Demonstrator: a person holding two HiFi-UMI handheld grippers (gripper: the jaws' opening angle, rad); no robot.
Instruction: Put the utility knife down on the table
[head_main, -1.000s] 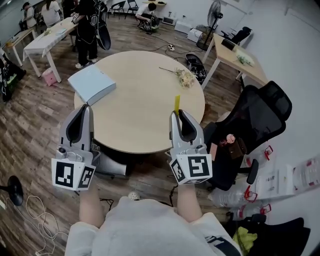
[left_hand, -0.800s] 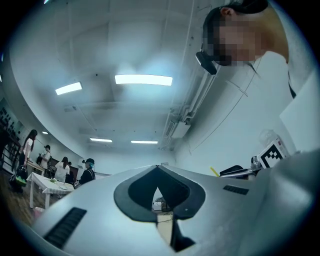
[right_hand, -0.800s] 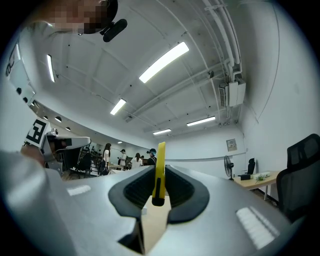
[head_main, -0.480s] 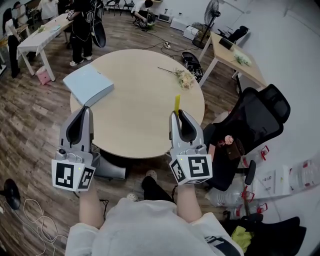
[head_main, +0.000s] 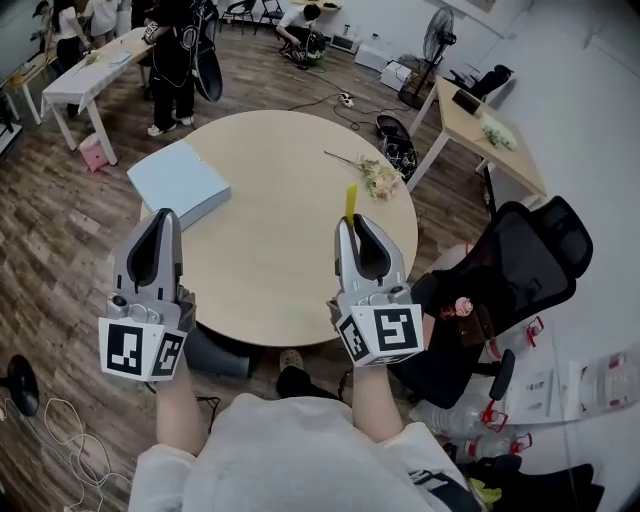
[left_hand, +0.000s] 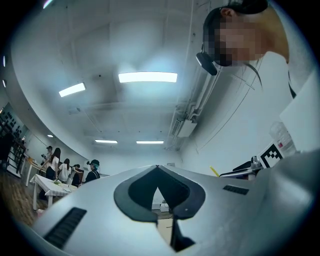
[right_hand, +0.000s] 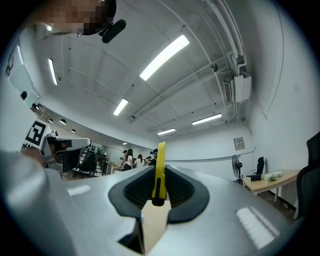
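A yellow utility knife (head_main: 351, 200) (right_hand: 159, 172) stands upright between the jaws of my right gripper (head_main: 350, 220) (right_hand: 159, 176), which is shut on its lower end. The knife hangs over the near right part of the round wooden table (head_main: 275, 250). My left gripper (head_main: 162, 216) (left_hand: 157, 167) is held level over the table's near left edge, jaws closed together with nothing in them. Both grippers point away from me and slightly upward.
A light blue box (head_main: 180, 183) lies at the table's left. A sprig of flowers (head_main: 372, 173) lies at the far right. A black office chair (head_main: 510, 270) stands right of the table. People (head_main: 175, 55) and a white desk (head_main: 85, 65) are at the back left.
Both grippers keep their pose and the knife stays clamped. The head view has shifted a little, so the table sits slightly lower and to the right.
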